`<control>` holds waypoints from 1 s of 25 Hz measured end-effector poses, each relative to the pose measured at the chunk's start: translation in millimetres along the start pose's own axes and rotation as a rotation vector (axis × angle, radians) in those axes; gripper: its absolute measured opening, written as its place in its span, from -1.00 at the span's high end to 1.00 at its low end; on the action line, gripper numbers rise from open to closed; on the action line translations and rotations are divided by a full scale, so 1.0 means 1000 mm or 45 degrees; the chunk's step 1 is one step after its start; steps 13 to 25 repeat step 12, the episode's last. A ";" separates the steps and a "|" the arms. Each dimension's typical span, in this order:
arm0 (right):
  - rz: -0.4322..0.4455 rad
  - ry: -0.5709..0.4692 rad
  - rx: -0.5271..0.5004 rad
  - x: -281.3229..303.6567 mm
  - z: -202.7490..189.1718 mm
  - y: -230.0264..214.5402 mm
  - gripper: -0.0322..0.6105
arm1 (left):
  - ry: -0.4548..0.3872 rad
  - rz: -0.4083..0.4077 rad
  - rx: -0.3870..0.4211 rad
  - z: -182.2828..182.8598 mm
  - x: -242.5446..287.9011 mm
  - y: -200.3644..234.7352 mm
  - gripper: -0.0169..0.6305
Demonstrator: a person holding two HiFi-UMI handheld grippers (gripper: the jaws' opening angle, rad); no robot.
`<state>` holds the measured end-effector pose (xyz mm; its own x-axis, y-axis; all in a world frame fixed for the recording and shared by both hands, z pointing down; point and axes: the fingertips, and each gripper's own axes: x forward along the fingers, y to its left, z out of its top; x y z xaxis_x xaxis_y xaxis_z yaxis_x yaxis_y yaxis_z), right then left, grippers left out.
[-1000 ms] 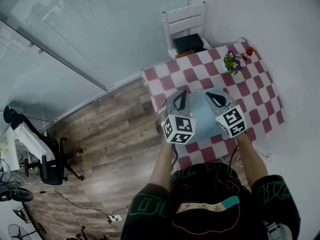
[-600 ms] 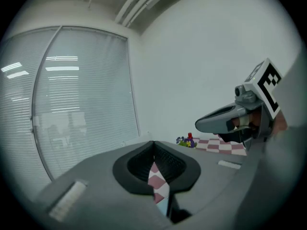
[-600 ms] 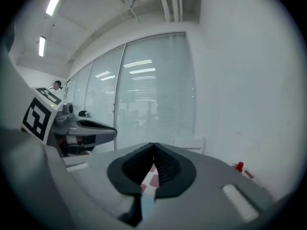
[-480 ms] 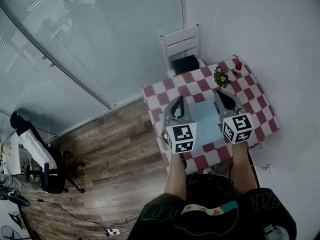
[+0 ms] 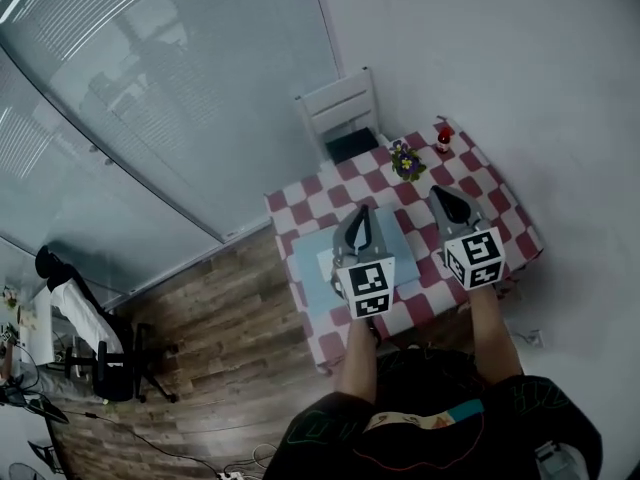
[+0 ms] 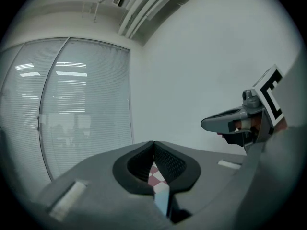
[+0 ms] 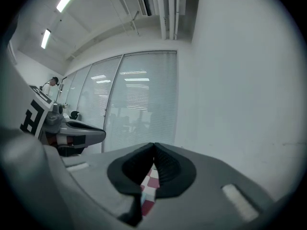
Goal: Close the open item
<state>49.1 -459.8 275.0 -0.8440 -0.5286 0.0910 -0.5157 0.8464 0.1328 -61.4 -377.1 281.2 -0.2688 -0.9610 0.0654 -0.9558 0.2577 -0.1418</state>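
**Ben:** Both grippers look to have slid to the right over the table (image 5: 500, 218) since a moment ago. In the head view the blue folder (image 5: 308, 253) was between them. Now it lies under the left gripper (image 5: 362, 213) and sticks out on that gripper's left.

**Mia:** Is it open?

**Ben:** I think so. It lies flat and spread out on the red and white checks, near the front edge. The right gripper (image 5: 441, 195) hangs over bare checks beside it. At the back are a chair (image 5: 340, 113), some flowers (image 5: 405, 158) and a little red thing (image 5: 443, 136).

**Mia:** What about the left gripper view?

**Ben:** Its fingers are pressed together with nothing between them. A bit of checks and a strip of blue peek through the hole below. It points at the wall, so only the head view shows the whole folder. But it shows the right gripper from the side.

**Mia:** And the right gripper view?

**Ben:** Same there: fingers together, empty, a bit of checks in the hole. It also shows big windows with blinds.

**Mia:** How should the folder get closed?

**Ben:** I'd tip one gripper down, slip it under the loose edge and fold that half over slowly. The other one should press the flat half so it can't slide off. I can't tell yet which half lifts.
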 end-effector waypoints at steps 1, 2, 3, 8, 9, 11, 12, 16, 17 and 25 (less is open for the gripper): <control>0.000 -0.001 -0.006 -0.005 0.000 -0.005 0.89 | 0.000 -0.004 0.006 0.001 0.000 -0.008 0.91; -0.002 0.001 -0.013 -0.008 0.001 -0.010 0.89 | -0.004 -0.005 0.015 0.003 0.000 -0.016 0.91; -0.007 0.002 -0.020 -0.011 0.001 -0.016 0.89 | -0.016 0.000 0.026 0.005 0.001 -0.021 0.91; 0.001 0.006 -0.036 -0.015 -0.007 -0.031 0.89 | -0.031 0.035 0.068 0.007 0.006 -0.028 0.91; 0.004 0.007 -0.035 -0.017 -0.008 -0.033 0.89 | -0.021 0.026 0.069 0.004 0.006 -0.032 0.91; 0.007 0.005 -0.035 -0.020 -0.008 -0.038 0.89 | -0.004 0.001 0.066 0.001 0.007 -0.042 0.91; 0.008 0.004 -0.036 -0.021 -0.007 -0.041 0.89 | 0.004 -0.013 0.064 0.000 0.007 -0.047 0.91; 0.008 0.004 -0.036 -0.021 -0.007 -0.041 0.89 | 0.004 -0.013 0.064 0.000 0.007 -0.047 0.91; 0.008 0.004 -0.036 -0.021 -0.007 -0.041 0.89 | 0.004 -0.013 0.064 0.000 0.007 -0.047 0.91; 0.008 0.004 -0.036 -0.021 -0.007 -0.041 0.89 | 0.004 -0.013 0.064 0.000 0.007 -0.047 0.91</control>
